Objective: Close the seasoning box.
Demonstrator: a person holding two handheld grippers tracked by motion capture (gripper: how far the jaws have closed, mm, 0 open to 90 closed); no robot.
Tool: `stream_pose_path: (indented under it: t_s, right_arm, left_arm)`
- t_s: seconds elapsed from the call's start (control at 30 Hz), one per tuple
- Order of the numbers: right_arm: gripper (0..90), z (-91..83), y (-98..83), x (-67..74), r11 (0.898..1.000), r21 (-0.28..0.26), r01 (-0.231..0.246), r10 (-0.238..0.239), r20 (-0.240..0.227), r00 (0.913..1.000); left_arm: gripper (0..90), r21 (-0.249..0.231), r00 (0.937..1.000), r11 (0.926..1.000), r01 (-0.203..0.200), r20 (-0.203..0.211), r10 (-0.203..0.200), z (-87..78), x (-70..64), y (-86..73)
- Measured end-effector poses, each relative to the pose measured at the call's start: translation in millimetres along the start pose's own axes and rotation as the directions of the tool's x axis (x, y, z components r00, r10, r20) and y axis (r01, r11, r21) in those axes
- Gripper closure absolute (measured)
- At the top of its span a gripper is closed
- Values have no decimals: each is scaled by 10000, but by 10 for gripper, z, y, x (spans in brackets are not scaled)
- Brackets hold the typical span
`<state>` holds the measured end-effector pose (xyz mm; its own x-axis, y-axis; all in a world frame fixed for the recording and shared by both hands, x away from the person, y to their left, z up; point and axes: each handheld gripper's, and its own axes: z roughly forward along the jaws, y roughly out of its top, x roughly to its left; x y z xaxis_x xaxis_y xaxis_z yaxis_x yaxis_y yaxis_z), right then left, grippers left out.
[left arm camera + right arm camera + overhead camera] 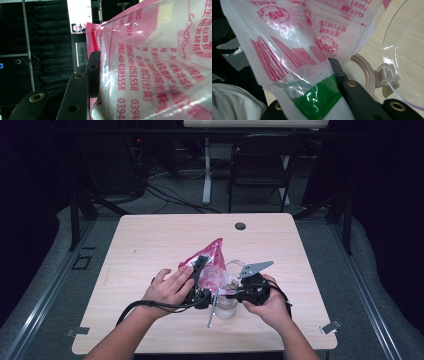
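Both claws share 1 pink-and-clear plastic bag (pixel 210 265) of white granules, held above the middle of the tabletop (pixel 150 240) and tilted over a clear glass jar (pixel 226 306) that stands just in front of the person. The left claw (pixel 199 270) pinches the fuller body of the bag; in the left gripper view 1 black finger (pixel 93 72) presses flat against the film beside the printed numbers, and the white granules bulge against the plastic, so this grip seems meant to carry the weight and set the tilt. The right claw (pixel 235 287) is pressed together on the bag's lower end, where a green band crosses the film (pixel 319 97); in the right gripper view the thin plastic is pinched flat between the jaws, probably to steer the mouth of the bag toward the jar. Behind that pinch lie the jar's beige sealing ring (pixel 364 75) and its clear hinged lid (pixel 407 57), swung open and out of the way so the opening is free. A thin metal piece (pixel 212 312) slants down beside the jar; what it is cannot be told. Holding the bag at 2 ends likely keeps the floppy film from folding and spilling granules past the rim.
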<state>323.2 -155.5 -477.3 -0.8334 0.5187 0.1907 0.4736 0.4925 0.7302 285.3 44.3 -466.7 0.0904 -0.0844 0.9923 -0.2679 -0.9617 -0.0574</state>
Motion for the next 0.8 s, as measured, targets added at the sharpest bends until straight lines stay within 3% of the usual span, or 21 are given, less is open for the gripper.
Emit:
stream_pose_path:
  t_s: [0.4, 0.57, 0.6, 0.8]
  right_arm:
    - [900, 41, 4, 19, 9999, 89, 56, -56, -4, 10000]
    - [900, 58, 7, 32, 9998, 151, 96, -95, -27, 10000]
    - [900, 62, 8, 35, 9998, 152, 104, -103, -46, 9999]
    - [900, 69, 14, 45, 9995, 243, 194, -192, -53, 9998]
  left_arm:
    - [669, 44, 9996, 9998, 215, 161, -216, 23, -22, -17]
    - [670, 6, 9999, 10000, 87, 76, -87, 33, -23, -30]
    - [670, 177, 9996, 9998, 118, 258, -122, 29, -22, -32]
    - [670, 48, 9998, 9999, 162, 98, -163, 42, -20, -47]
